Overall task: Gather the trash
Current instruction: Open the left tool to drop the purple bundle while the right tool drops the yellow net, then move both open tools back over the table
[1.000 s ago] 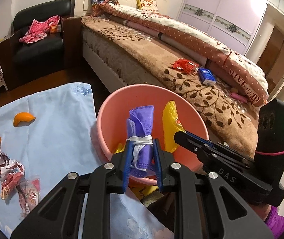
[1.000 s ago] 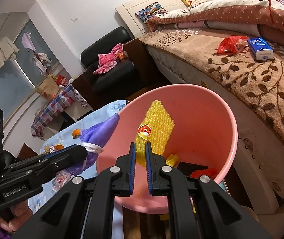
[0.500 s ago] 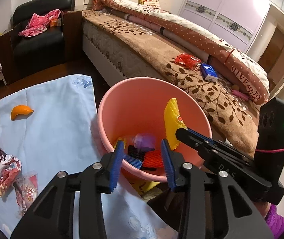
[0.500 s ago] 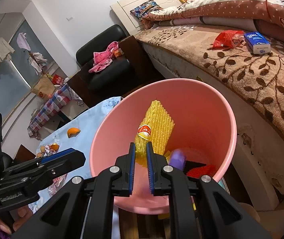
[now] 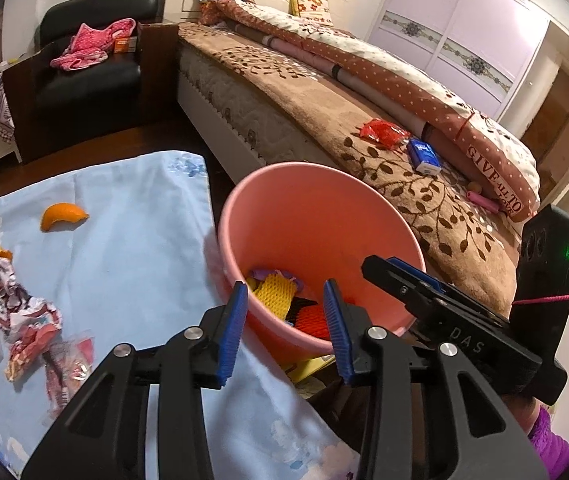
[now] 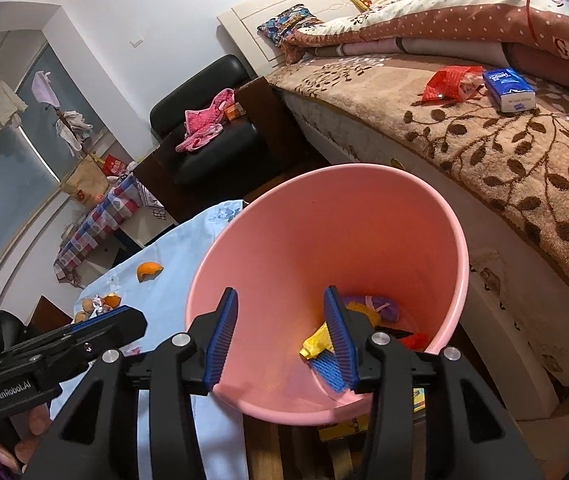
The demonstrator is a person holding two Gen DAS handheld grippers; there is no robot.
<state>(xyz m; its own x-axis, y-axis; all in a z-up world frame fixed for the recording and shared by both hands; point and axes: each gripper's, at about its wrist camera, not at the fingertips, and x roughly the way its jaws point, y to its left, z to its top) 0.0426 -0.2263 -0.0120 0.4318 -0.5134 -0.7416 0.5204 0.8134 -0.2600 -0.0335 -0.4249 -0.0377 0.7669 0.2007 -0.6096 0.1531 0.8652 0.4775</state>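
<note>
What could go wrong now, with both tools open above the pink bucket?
1. The pink bucket looks tilted, seemingly propped beside the blue cloth; a bump from the left tool or right tool might tip it.
2. The crumpled wrappers look light and may slip when gripped.

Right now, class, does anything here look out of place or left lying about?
Yes: crumpled wrappers and orange peel litter the blue cloth, outside the pink bin. A red wrapper lies on the bed.
</note>
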